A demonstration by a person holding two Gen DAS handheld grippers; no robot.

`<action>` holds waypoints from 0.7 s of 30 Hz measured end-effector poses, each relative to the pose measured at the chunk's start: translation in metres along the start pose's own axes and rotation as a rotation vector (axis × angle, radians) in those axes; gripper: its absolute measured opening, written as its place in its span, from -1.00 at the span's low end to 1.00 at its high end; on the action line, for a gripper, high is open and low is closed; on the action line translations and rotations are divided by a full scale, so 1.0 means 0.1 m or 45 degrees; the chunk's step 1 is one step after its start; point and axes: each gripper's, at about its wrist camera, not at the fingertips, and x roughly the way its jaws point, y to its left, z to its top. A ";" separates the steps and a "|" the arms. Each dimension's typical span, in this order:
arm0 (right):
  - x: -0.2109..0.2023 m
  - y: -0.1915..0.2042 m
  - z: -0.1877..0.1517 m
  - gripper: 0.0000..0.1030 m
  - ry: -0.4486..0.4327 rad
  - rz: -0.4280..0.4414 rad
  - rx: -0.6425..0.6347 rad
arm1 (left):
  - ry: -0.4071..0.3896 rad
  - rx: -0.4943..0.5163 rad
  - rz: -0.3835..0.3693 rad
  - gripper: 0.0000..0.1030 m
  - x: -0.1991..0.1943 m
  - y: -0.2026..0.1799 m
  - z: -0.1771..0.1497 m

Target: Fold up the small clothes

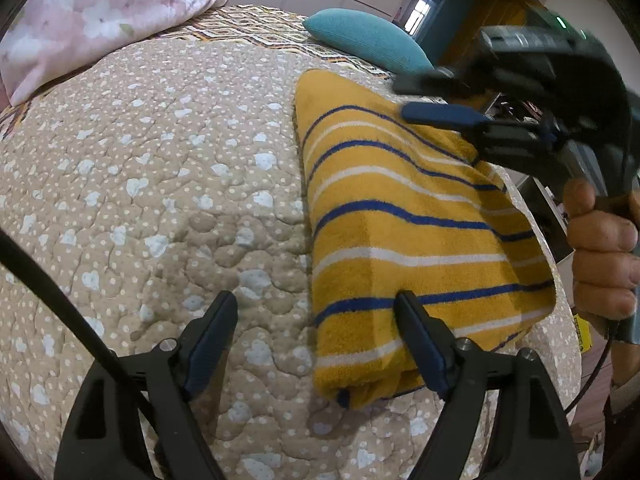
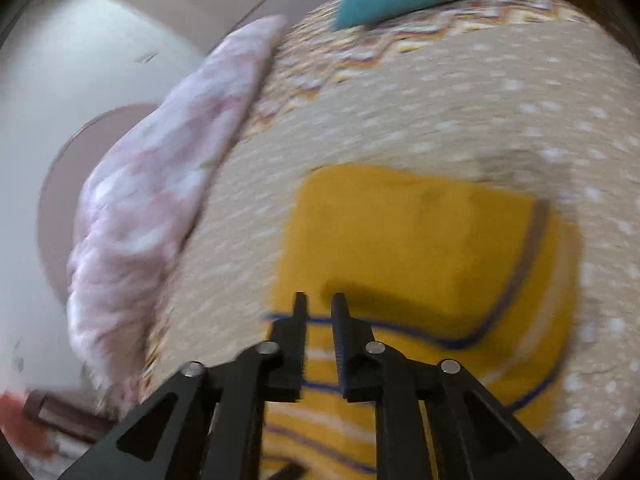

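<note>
A yellow cloth (image 1: 400,208) with blue and white stripes lies folded into a thick oblong on the quilted bedcover (image 1: 160,200). My left gripper (image 1: 316,298) is open wide at the cloth's near left edge: its right finger rests over the cloth, its left finger over the bare quilt. My right gripper (image 1: 402,98), held by a hand (image 1: 600,248), hovers over the cloth's far right part. In the blurred right wrist view, my right gripper (image 2: 320,300) has its jaws only narrowly apart with nothing between them, above the yellow cloth (image 2: 400,240).
A pink floral duvet (image 1: 100,12) is heaped at the far left of the bed. A teal cushion (image 1: 368,38) lies at the far end. The bed's edge runs close along the cloth's right side, with floor and furniture beyond.
</note>
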 end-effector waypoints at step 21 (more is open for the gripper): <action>-0.40 -0.42 -0.28 -0.39 -0.127 -0.122 0.140 | -0.014 0.028 0.015 0.63 0.01 -0.02 -0.02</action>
